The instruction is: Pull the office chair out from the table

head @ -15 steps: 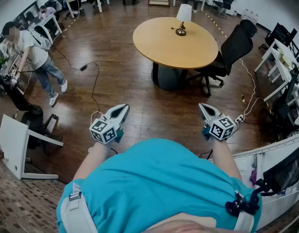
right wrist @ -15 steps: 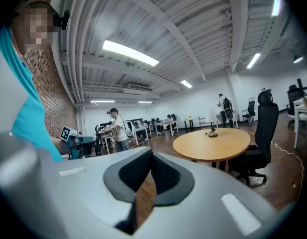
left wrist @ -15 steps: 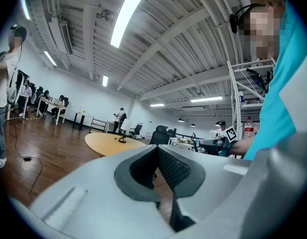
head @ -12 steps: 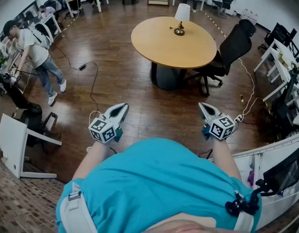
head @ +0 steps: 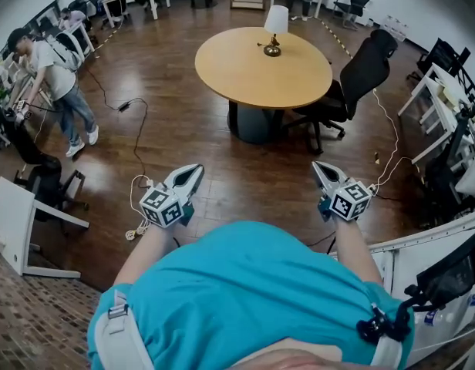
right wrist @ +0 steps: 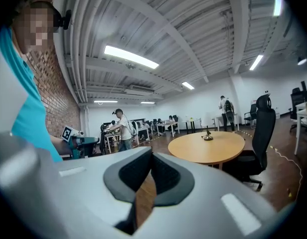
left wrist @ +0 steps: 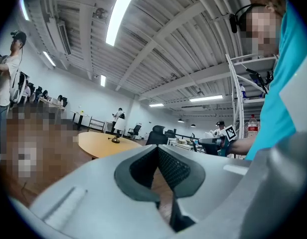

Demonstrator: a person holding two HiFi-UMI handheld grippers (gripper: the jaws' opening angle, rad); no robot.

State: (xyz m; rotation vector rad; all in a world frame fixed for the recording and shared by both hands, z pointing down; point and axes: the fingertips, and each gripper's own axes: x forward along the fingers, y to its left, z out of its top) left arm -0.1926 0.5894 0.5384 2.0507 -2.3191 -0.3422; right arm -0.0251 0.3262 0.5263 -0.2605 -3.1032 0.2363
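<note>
The black office chair stands at the right side of the round wooden table, its seat tucked close to the rim. In the right gripper view the chair is to the right of the table, several steps away. Both also show far off in the left gripper view, chair behind table. My left gripper and right gripper are held level in front of my body, far short of the chair. Both are shut with nothing between the jaws.
A small lamp stands on the table. Cables run over the wooden floor at left, another cord at right. A person works by desks at left. A tipped white desk lies near left; more desks line the right.
The table and chair have shifted a little to the left in the head view. Both grippers keep the same place before my body, still shut.
</note>
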